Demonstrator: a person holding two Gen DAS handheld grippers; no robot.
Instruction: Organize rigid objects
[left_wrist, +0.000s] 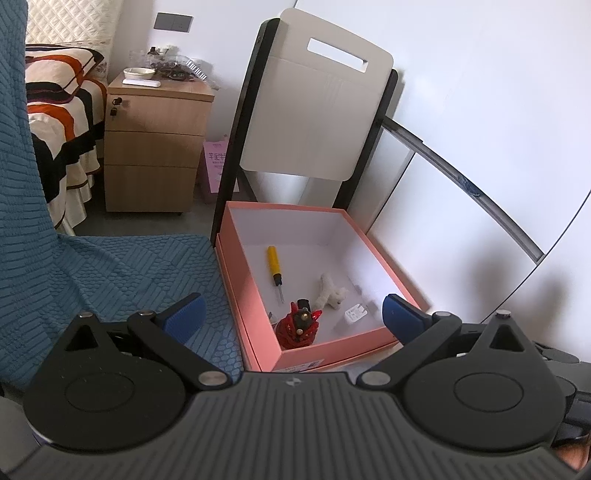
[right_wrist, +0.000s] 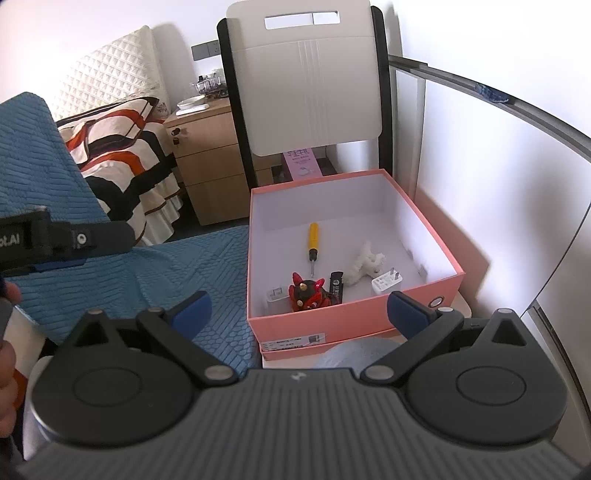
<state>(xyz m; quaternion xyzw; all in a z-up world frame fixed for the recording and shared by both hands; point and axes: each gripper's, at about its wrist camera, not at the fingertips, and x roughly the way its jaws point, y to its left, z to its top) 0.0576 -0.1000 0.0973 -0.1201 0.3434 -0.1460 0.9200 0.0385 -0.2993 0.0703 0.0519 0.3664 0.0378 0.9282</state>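
Note:
An open pink box (left_wrist: 317, 350) (right_wrist: 343, 317) stands beside a blue-covered seat. Inside lie a yellow screwdriver (left_wrist: 274, 266) (right_wrist: 313, 240), a red figurine (left_wrist: 298, 325) (right_wrist: 308, 291), a white plush toy (left_wrist: 328, 291) (right_wrist: 364, 264), a white charger (left_wrist: 355, 315) (right_wrist: 386, 282), a black lighter (right_wrist: 336, 286) and a second white plug (right_wrist: 275, 297). My left gripper (left_wrist: 291, 319) is open and empty above the box's near corner. My right gripper (right_wrist: 299, 314) is open and empty in front of the box. The left gripper's body (right_wrist: 55, 236) shows at the left of the right wrist view.
The blue textured cover (left_wrist: 110, 266) (right_wrist: 147, 269) lies left of the box. A white and black chair (left_wrist: 314, 103) (right_wrist: 306, 81) stands behind it. A wooden drawer unit (left_wrist: 155, 140) and a striped bed (left_wrist: 55, 110) are at the far left. White wall panels (left_wrist: 480, 147) are on the right.

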